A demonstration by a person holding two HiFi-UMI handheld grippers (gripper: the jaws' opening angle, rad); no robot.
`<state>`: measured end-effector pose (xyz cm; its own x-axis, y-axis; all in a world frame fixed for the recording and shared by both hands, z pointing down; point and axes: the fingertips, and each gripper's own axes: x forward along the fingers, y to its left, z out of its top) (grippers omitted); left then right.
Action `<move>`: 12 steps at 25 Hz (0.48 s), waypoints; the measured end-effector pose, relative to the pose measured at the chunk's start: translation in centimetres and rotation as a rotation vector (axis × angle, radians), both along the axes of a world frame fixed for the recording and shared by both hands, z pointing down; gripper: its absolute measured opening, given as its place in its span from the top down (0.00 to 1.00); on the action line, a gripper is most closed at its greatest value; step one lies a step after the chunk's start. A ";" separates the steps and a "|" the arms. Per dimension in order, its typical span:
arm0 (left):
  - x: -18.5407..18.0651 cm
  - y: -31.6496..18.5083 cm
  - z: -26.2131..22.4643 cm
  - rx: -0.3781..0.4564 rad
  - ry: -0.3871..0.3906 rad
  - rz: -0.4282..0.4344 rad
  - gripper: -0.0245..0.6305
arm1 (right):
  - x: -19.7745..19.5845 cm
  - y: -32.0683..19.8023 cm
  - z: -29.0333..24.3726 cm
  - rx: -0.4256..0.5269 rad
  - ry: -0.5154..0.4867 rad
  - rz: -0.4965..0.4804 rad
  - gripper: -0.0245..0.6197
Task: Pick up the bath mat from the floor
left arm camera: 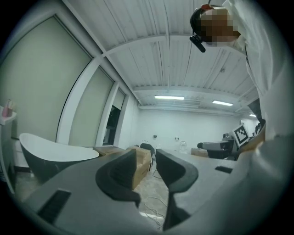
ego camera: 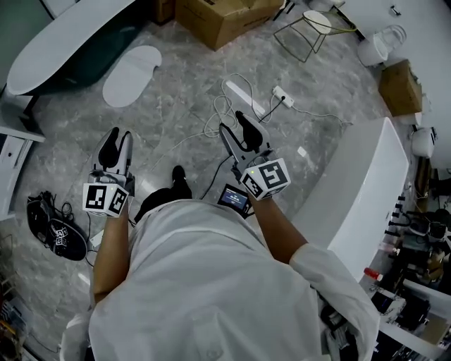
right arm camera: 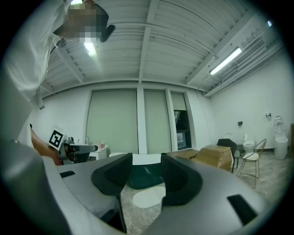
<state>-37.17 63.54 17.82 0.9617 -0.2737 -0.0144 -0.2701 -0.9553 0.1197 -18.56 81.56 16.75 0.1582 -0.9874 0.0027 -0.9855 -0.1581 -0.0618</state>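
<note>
The bath mat (ego camera: 132, 74) is a white, rounded shape lying flat on the grey marble floor beside a dark bathtub (ego camera: 63, 49). It also shows low between the jaws in the right gripper view as the mat (right arm camera: 148, 197), in front of the tub (right arm camera: 144, 176). My left gripper (ego camera: 117, 141) is held up at the left, well short of the mat, open with nothing between its jaws (left arm camera: 146, 158). My right gripper (ego camera: 235, 127) is held at the middle, also open and empty (right arm camera: 146, 165). Both are far above the floor.
A cardboard box (ego camera: 225, 17) and a wire-frame chair (ego camera: 306, 32) stand at the far side. White cables (ego camera: 232, 106) and a power strip (ego camera: 283, 96) lie on the floor ahead. A long white unit (ego camera: 366, 190) runs along the right. Dark sandals (ego camera: 60, 229) lie at the left.
</note>
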 end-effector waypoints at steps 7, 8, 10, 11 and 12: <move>6.0 -8.4 1.1 -0.053 0.012 -0.007 0.76 | 6.3 -8.0 -1.1 0.007 -0.020 0.022 0.64; 6.7 -9.2 1.5 -0.059 0.012 -0.006 0.75 | 6.9 -9.0 -0.8 0.001 -0.024 0.017 0.64; 7.8 -10.3 2.3 -0.072 0.005 -0.006 0.75 | 7.8 -10.4 -0.3 -0.010 -0.036 0.006 0.64; 8.4 -10.9 2.7 -0.078 -0.002 -0.008 0.75 | 8.3 -11.1 -0.1 -0.014 -0.040 0.000 0.64; 9.0 -11.6 3.2 -0.086 -0.008 -0.011 0.76 | 8.9 -11.9 0.1 -0.017 -0.045 -0.005 0.64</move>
<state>-28.18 51.93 21.01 0.9585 -0.2846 0.0171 -0.2822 -0.9384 0.1995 -9.62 69.63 16.85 0.1525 -0.9880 0.0263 -0.9826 -0.1544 -0.1033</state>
